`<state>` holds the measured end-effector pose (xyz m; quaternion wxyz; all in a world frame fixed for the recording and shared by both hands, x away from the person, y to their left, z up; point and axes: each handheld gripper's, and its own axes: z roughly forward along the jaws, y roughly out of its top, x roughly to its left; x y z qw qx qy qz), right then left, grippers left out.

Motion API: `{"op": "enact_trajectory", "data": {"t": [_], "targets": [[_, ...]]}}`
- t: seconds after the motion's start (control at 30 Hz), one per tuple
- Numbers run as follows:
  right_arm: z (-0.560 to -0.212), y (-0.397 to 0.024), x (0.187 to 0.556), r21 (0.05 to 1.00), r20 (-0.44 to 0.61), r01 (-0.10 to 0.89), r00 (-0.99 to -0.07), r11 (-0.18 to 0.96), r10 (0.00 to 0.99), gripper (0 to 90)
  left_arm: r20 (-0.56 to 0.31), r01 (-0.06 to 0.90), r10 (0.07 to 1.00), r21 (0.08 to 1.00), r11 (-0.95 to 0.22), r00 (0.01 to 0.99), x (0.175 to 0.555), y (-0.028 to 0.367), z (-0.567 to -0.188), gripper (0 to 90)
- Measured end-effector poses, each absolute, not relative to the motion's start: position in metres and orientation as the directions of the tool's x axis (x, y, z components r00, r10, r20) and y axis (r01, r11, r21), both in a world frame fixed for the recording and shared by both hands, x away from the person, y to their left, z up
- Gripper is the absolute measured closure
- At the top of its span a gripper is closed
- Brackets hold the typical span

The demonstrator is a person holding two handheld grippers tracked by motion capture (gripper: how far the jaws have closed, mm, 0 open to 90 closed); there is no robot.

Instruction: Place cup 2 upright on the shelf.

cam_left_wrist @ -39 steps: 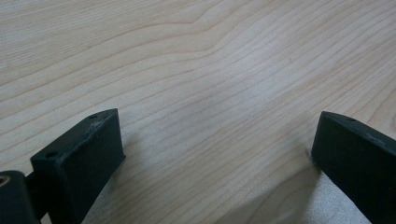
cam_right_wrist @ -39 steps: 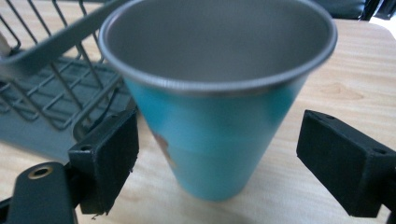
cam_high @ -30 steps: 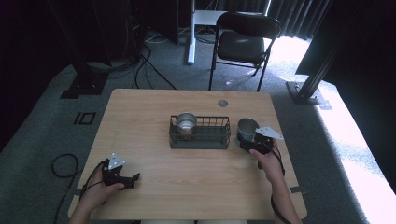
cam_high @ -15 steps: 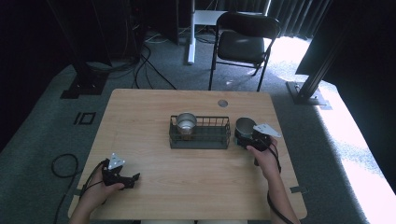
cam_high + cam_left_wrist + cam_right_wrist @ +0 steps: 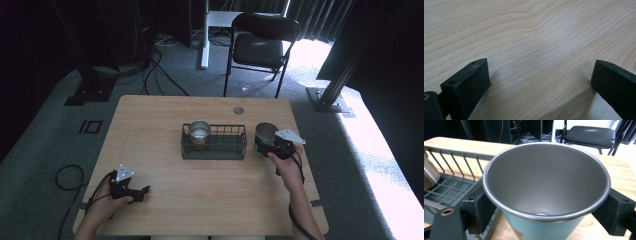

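Looking down from the high view, I take the wire basket at the table's middle as my landmark. My right gripper sits just beside the basket's right end, wrapped around a metal cup that stands upright there, outside the basket. A second cup stands inside the basket at its left end. My left gripper rests well apart from the basket, toward the near left corner of the table, with my left hand on it. Beyond the basket, off the table, stands a black chair.

My left gripper view gives what the high view cannot: the two black jaws stand wide apart over bare wood grain, holding nothing.

My right gripper view shows the grip close up. The jaws press on either side of the cup, just below its rim, and the cup is empty, grey inside and pale blue outside. The basket lies just to its left here, with an edge of the second cup showing inside it.
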<state>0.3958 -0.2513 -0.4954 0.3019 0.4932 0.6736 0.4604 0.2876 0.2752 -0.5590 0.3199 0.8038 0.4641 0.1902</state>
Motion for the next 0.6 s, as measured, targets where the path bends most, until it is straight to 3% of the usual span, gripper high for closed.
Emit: {"op": "enact_trajectory", "data": {"t": [0.6], "targets": [[-0.443, -0.249, 0.389, 0.934, 0.059, 0.349, -0.352, 0.072, 0.934, 13.6, 0.009, 0.625, 0.868, 0.690, -0.365, 0.497, 0.288, 0.275, -0.559, 2.7]]}}
